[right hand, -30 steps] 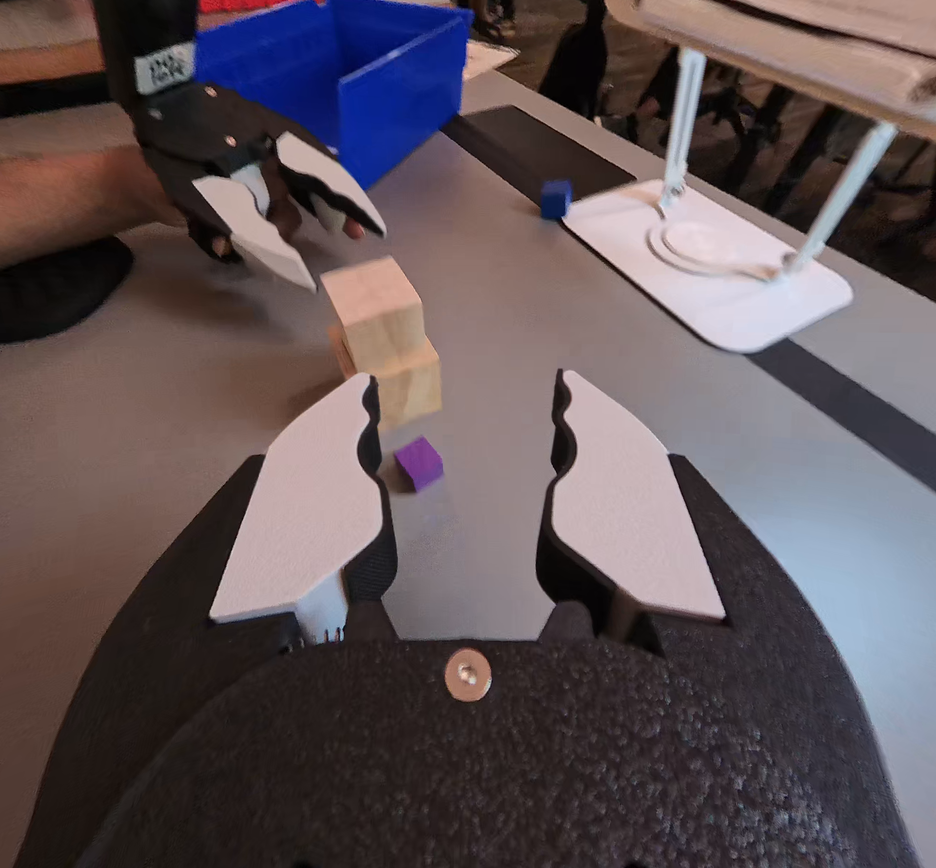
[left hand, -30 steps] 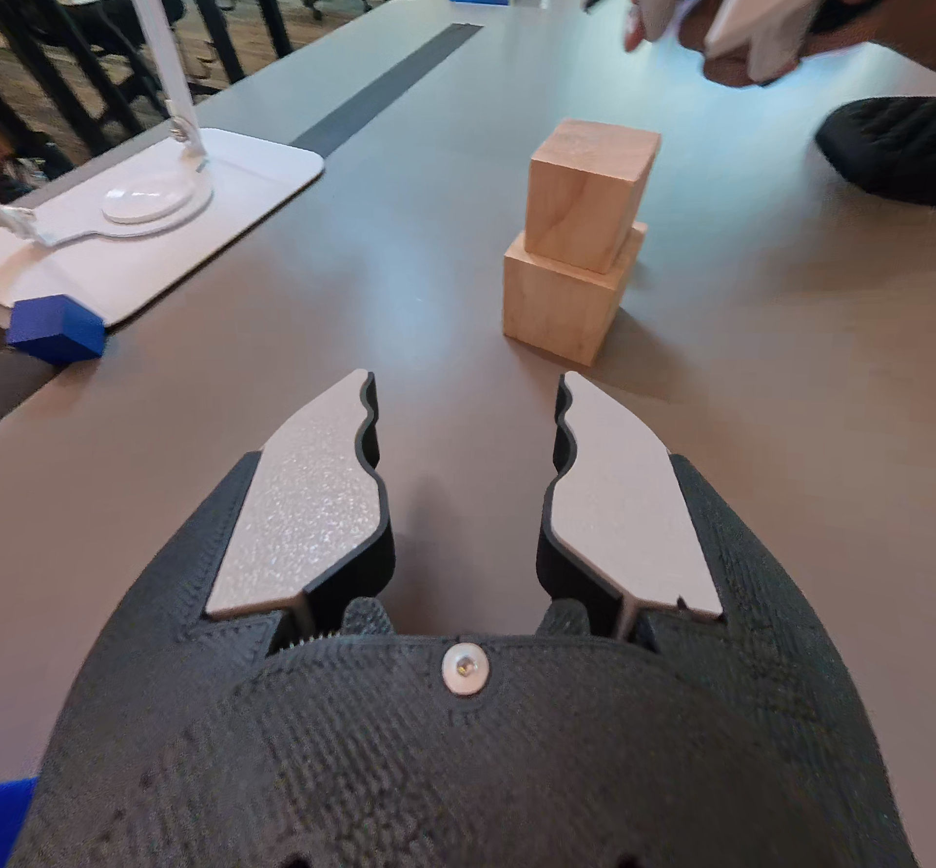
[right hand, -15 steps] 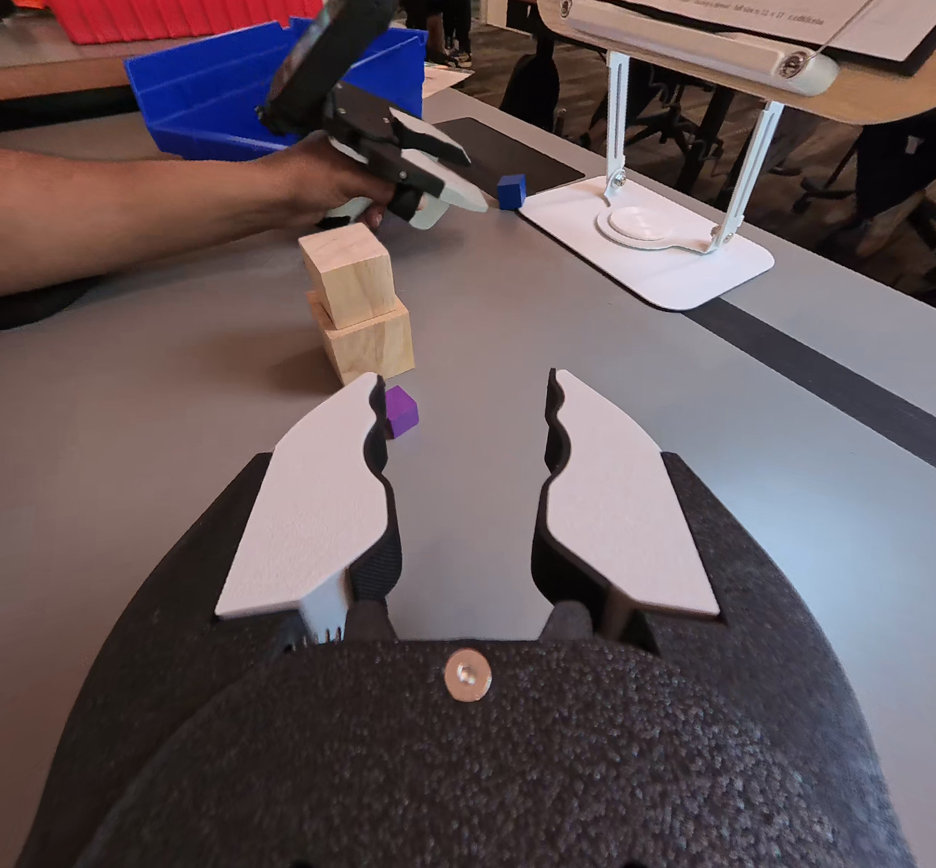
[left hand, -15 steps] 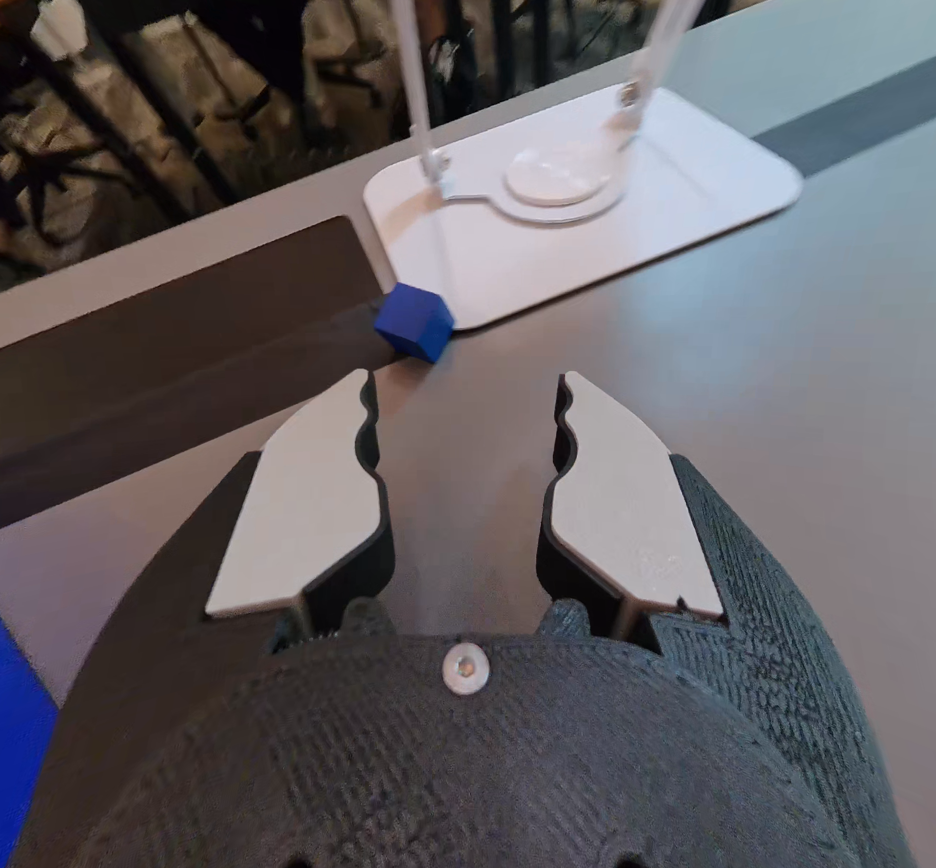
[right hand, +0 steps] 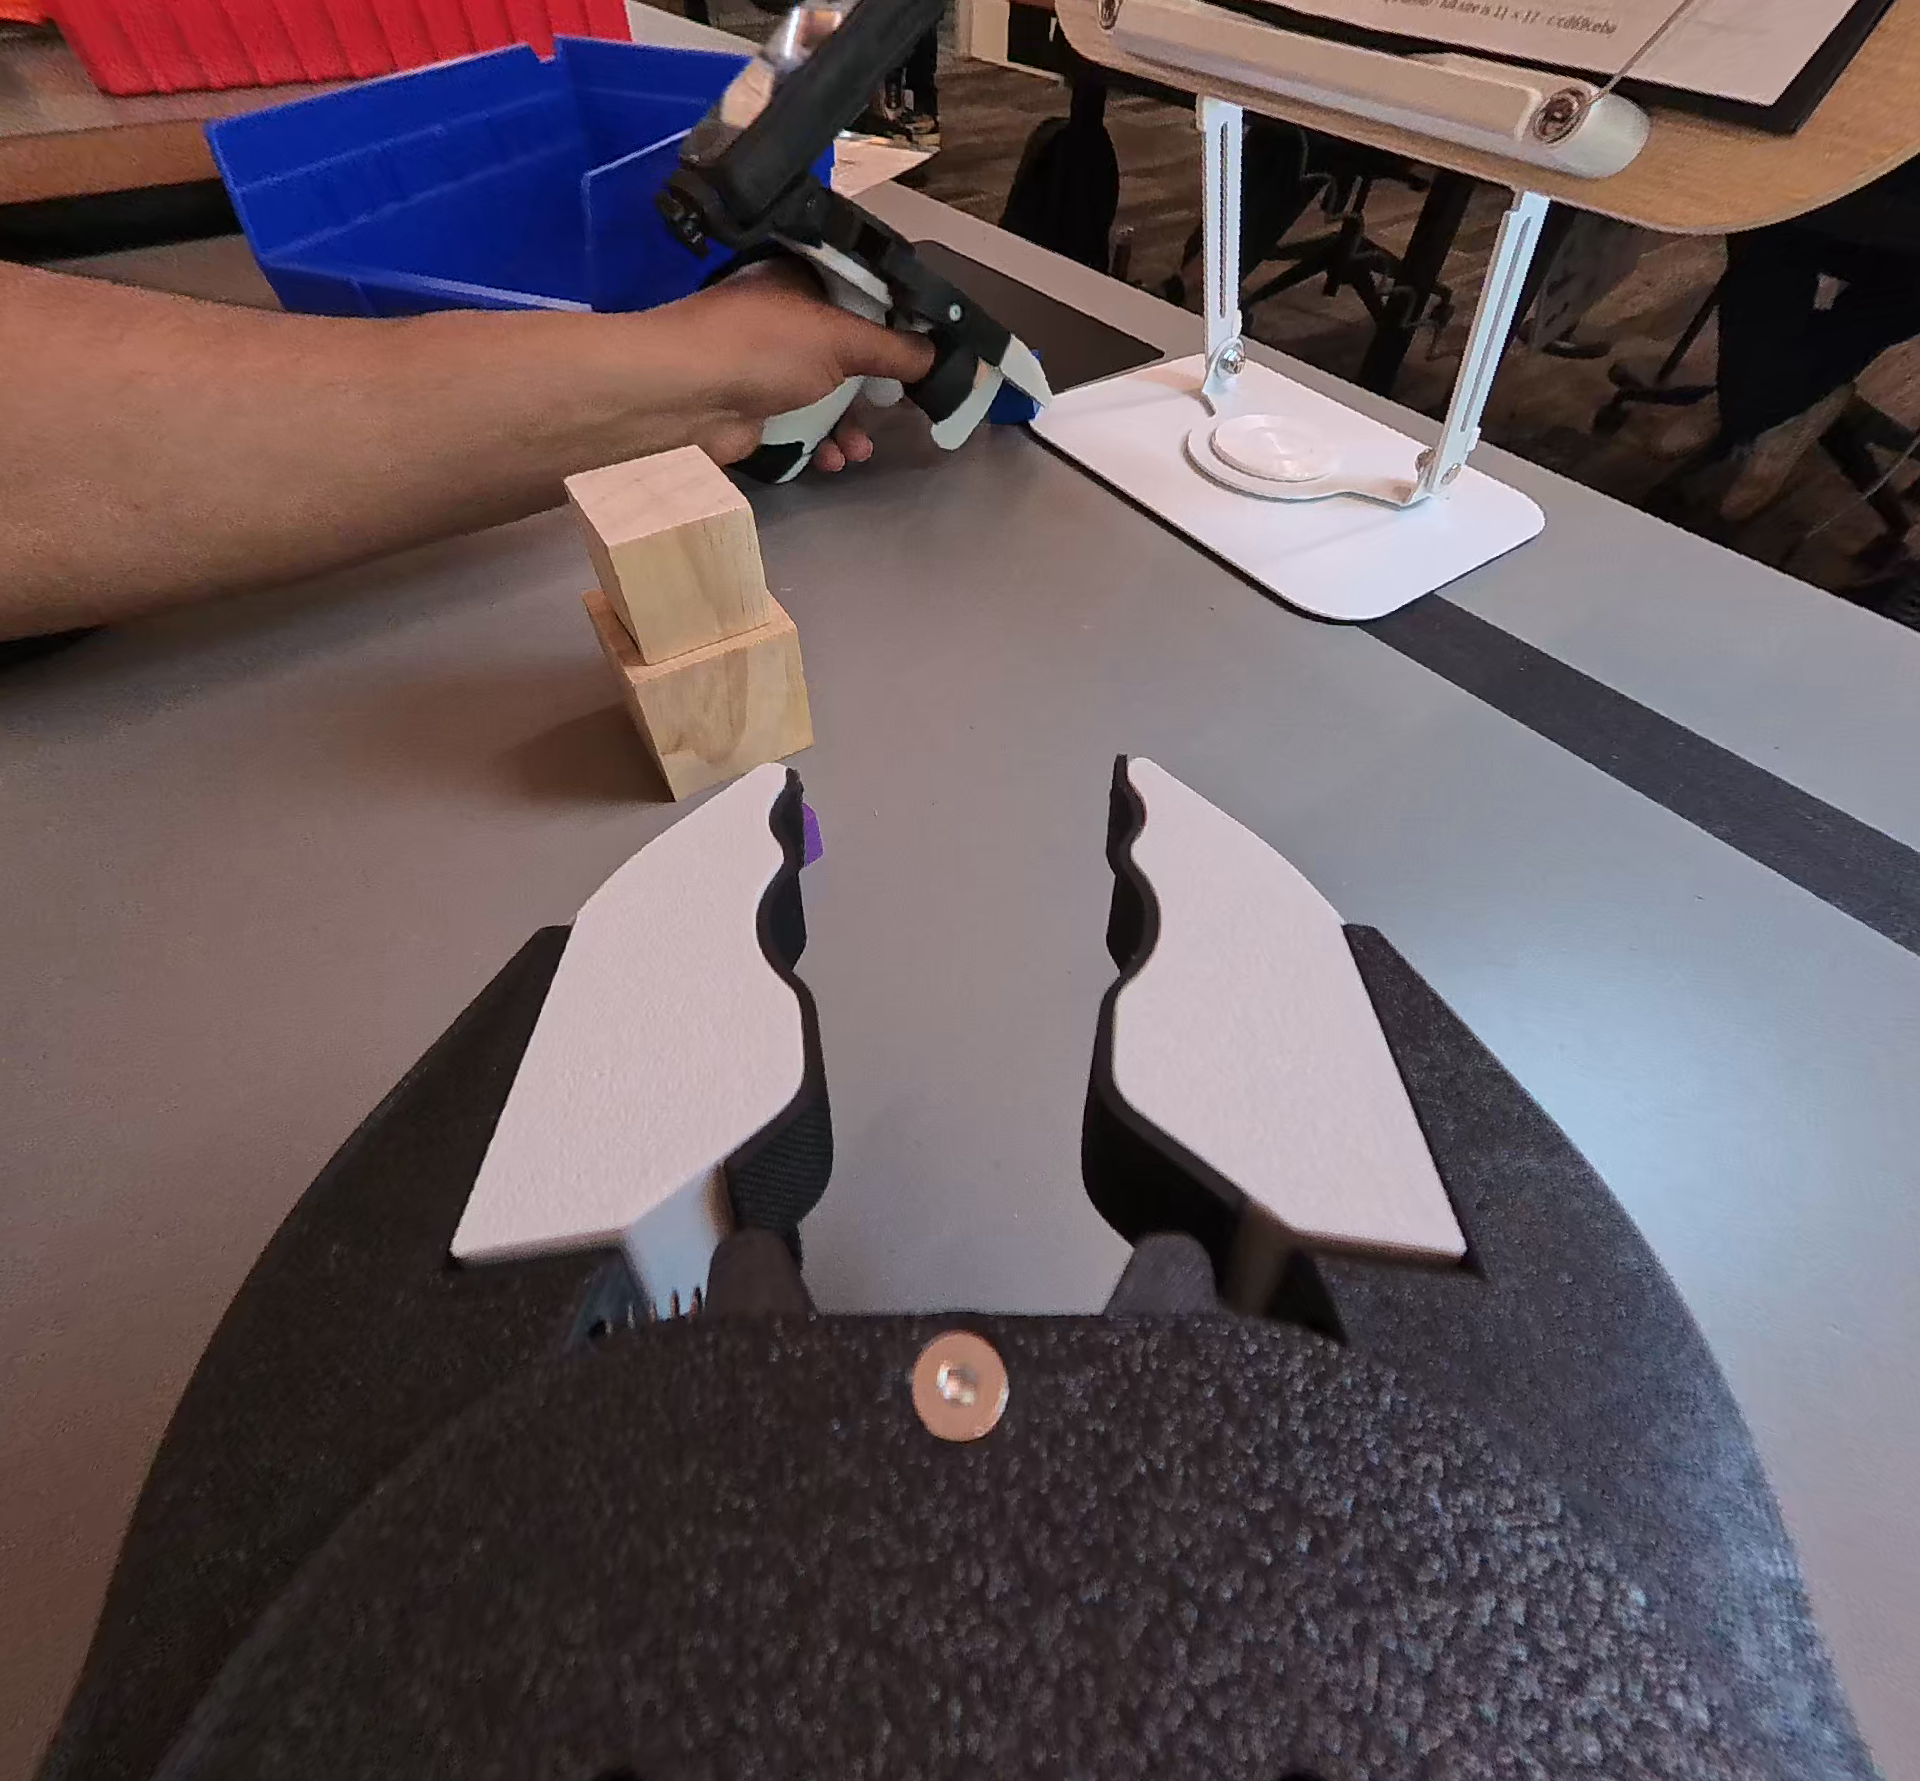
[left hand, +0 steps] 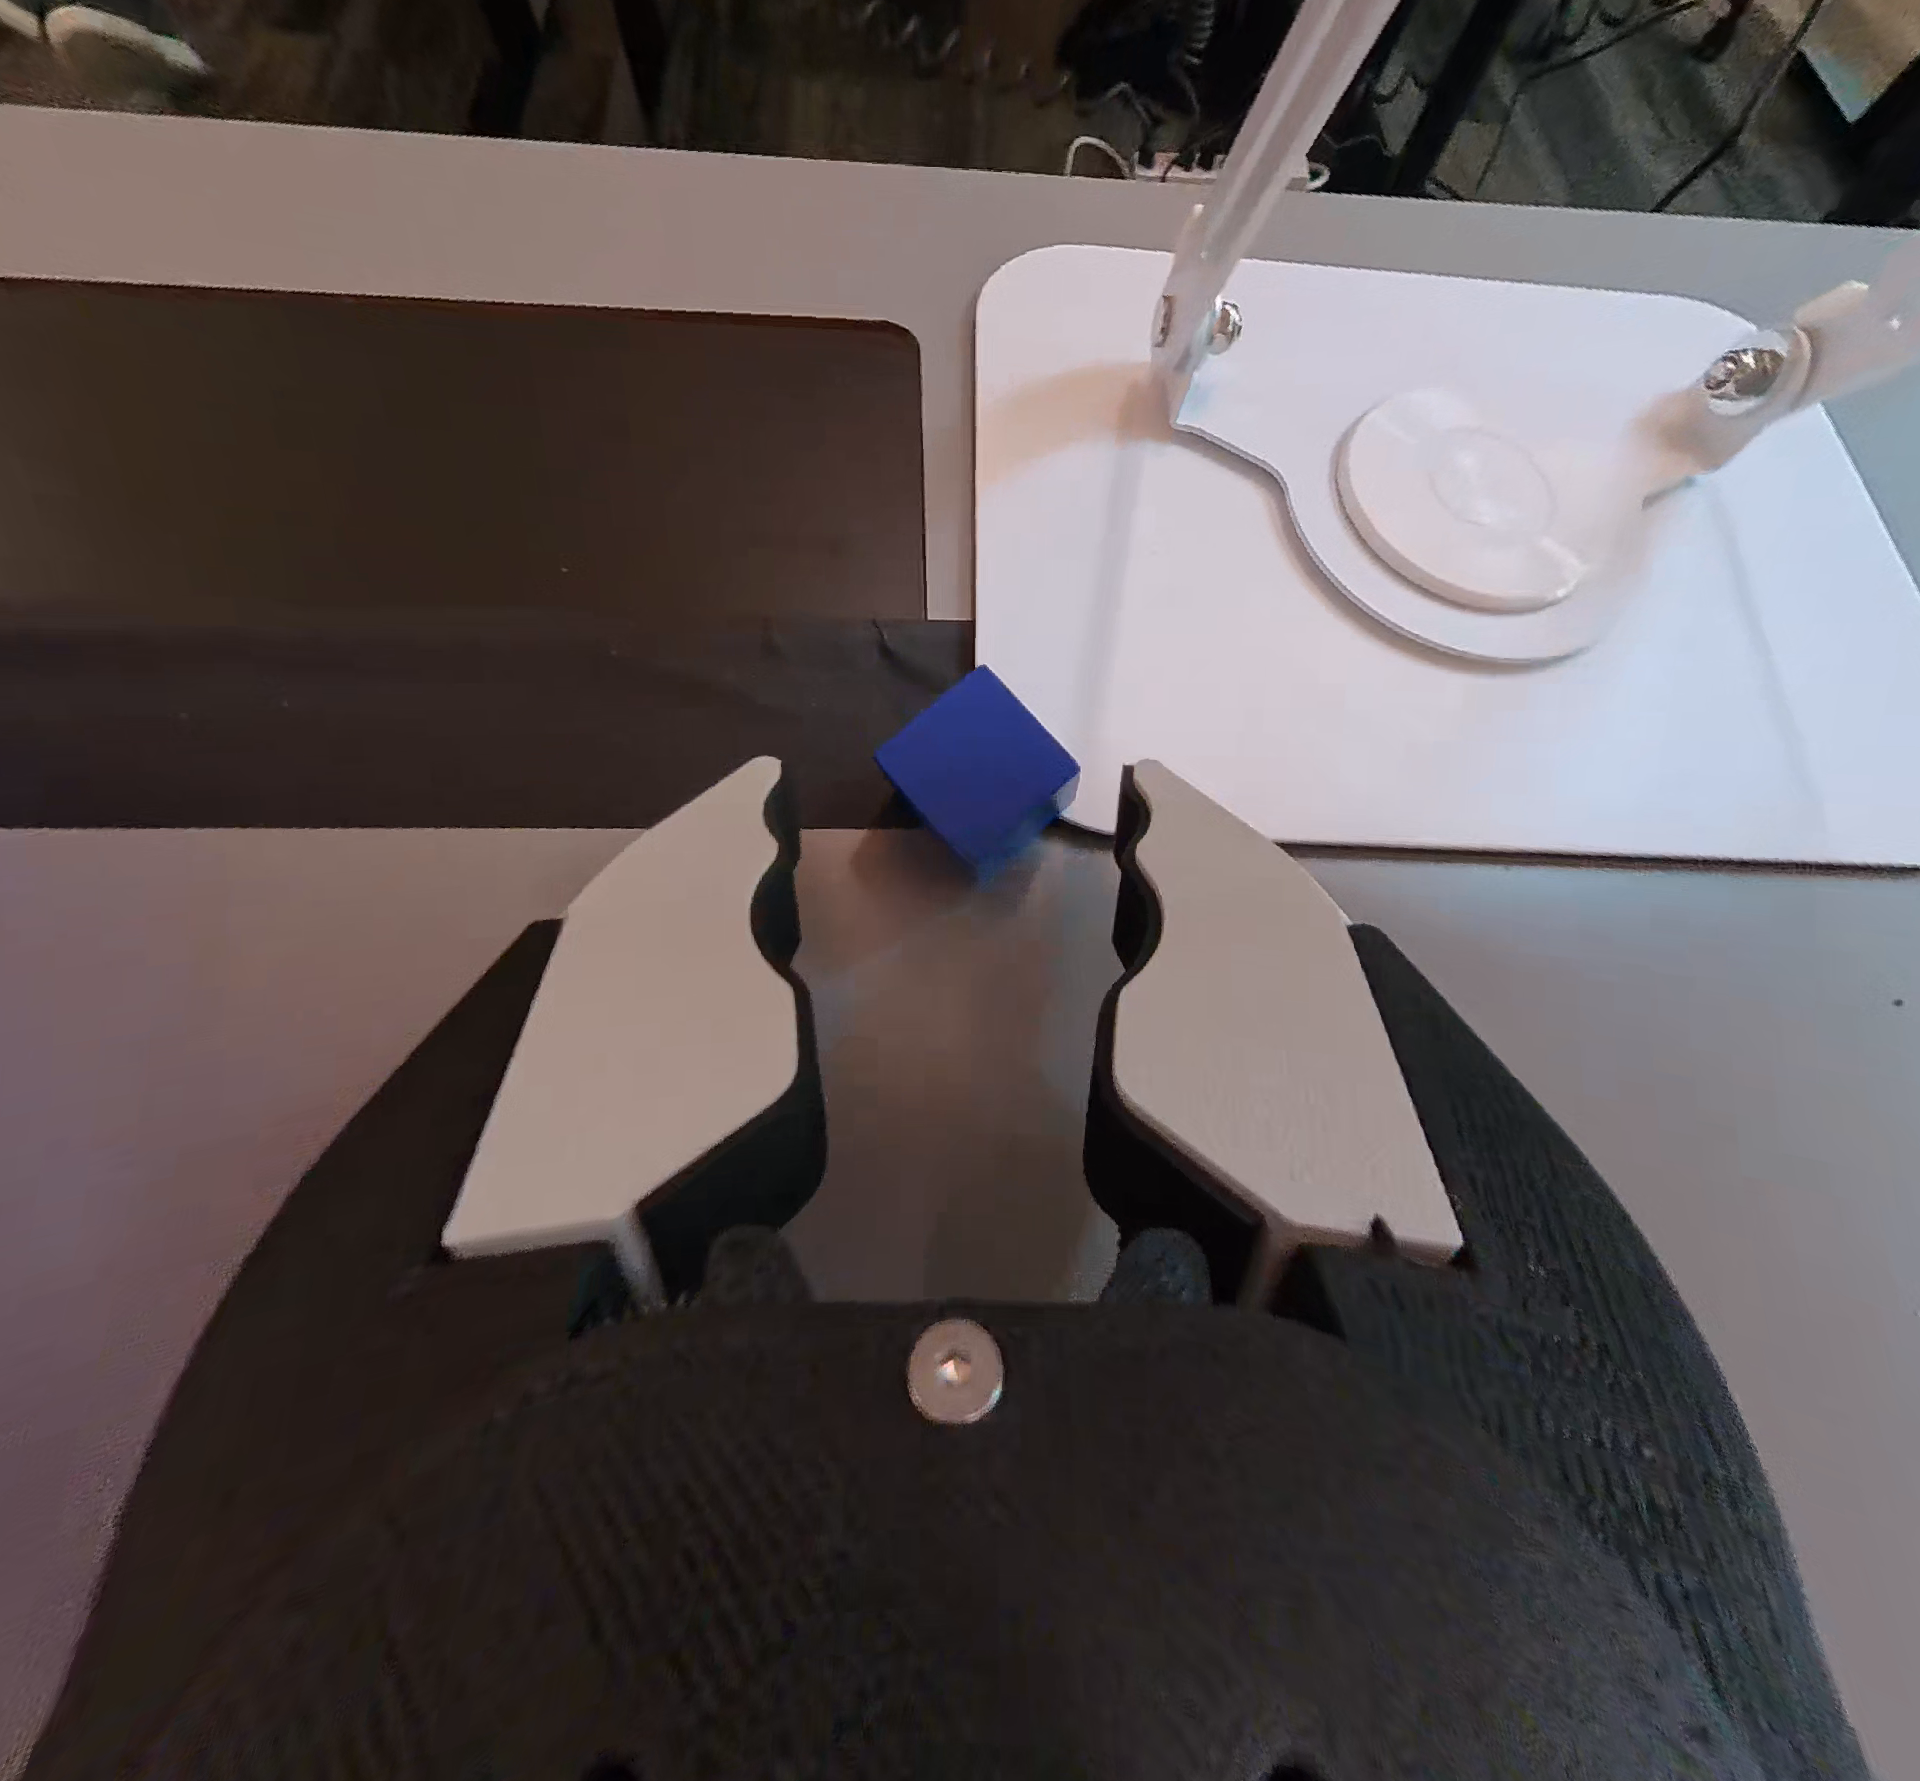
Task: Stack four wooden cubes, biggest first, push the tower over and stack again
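Most of a small purple cube (right hand: 809, 836) hides behind the spread, unladen right tongs' (right hand: 954, 796) left fingertip. The left tongs (left hand: 948, 796) gape around a small blue cube (left hand: 977, 770) on the grey table (left hand: 1558, 1004), neither pad touching it. 2 pale wooden cubes (right hand: 691, 614) stand stacked ahead-left of the right tongs.

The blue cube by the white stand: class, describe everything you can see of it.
The blue cube is small, solid-coloured and matt, with sharp edges. It sits turned corner-on to the left tool, partly on the dark strip, at the corner of the white stand base. It lies just ahead of the tool's open fingertips, which do not touch it.
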Demonstrator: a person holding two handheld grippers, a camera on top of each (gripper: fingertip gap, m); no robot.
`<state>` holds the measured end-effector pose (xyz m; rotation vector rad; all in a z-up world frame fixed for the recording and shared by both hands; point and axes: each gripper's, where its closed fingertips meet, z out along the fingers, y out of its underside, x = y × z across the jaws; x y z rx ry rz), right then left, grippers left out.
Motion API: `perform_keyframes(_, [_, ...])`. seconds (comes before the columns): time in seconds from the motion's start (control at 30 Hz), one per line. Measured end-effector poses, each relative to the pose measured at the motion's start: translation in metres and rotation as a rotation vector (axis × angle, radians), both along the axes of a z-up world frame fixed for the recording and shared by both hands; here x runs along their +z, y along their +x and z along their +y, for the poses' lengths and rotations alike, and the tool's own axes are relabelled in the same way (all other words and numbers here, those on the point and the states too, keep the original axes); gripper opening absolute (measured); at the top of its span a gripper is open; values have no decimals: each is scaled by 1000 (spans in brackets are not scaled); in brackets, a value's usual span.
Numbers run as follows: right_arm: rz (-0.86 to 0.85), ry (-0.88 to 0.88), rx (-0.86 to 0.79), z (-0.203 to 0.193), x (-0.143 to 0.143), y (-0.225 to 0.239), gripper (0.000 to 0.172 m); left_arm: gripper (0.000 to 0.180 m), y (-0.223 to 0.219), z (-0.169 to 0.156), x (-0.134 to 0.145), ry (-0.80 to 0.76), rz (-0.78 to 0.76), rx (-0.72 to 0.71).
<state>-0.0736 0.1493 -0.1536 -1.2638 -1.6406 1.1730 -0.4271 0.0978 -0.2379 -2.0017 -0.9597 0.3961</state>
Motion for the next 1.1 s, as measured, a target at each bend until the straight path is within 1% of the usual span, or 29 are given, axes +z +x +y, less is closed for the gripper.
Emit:
perform_keyframes(0.07, [8,7,0,-1,2,1,56,54,-1,2,-1,-14,1,8])
perform_keyframes(0.2, [22,13,-2,-2,6,3,55,41,2,7,-1,-28,27,-28])
perform_keyframes(0.27, [27,14,-4,-1,7,4,55,42,4,9,-2,-47,36,-55])
perform_keyframes(0.4, [26,11,-5,-1,7,4,55,48,2,13,-5,-80,41,-93])
perform_keyframes(0.47, [24,14,-6,-1,6,4,55,54,3,17,-7,-99,48,-150])
perform_keyframes(0.53, [22,17,-7,0,6,4,55,54,1,16,-7,-120,68,-174])
perform_keyframes(0.67, [13,12,-6,1,3,3,54,42,8,19,-6,-109,75,-269])
perform_keyframes(0.77, [9,13,-3,0,1,3,54,40,14,15,-6,-132,108,-331])
perform_keyframes(0.87, [3,14,2,-1,0,3,54,40,26,11,-6,-129,122,-421])
perform_keyframes(0.97, [0,18,6,-2,-1,3,54,40,47,5,-6,-140,150,-560])
perform_keyframes(1.1, [-6,18,13,-3,-3,2,53,40,98,-10,-6,-147,181,-862])
